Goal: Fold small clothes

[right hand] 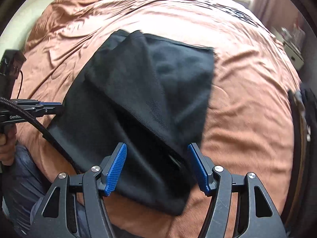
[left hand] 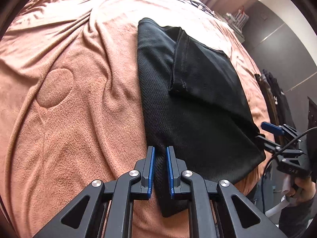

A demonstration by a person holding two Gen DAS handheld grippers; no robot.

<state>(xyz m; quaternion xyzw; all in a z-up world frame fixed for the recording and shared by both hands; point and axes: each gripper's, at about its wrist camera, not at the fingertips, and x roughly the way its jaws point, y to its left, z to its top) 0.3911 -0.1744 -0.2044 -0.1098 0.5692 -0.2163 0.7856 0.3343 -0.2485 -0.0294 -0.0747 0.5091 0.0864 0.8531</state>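
Bedroom setting: wide bed under a rumpled salmon-pink fleece blanket (left hand: 65, 103), w/ a grey wall and cluttered shelf off to the far side. On the blanket lies the black mesh-knit garment (left hand: 198, 107), already partly folded — one hemmed panel is laid over the rest, giving a rough long rectangle, its near end toward the bed's front edge.

Left gripper (left hand: 160, 170) sits low at the near left corner of the garment. Its blue-padded fingers (left hand: 151, 168) are nearly together, w/ a ridge of black fabric bunched between them; looks like a pinch on that edge, prob. so the corner can be lifted and carried over for the next fold.

Right gripper (right hand: 157, 166) is at the near right end, fingers (right hand: 116, 166) spread wide w/ the cloth's end lying between them, not clamped. The right view is blurred around the fabric, so contact w/ the pads can't be judged. Seen from the left view, this gripper is beside the garment's right edge, one blue pad showing.

Judgement: both tools are placed at the two near corners because a clean fold needs the edge raised evenly; the right one has yet to close. Thin, slack mesh will likely sag or slip if only one corner is held.
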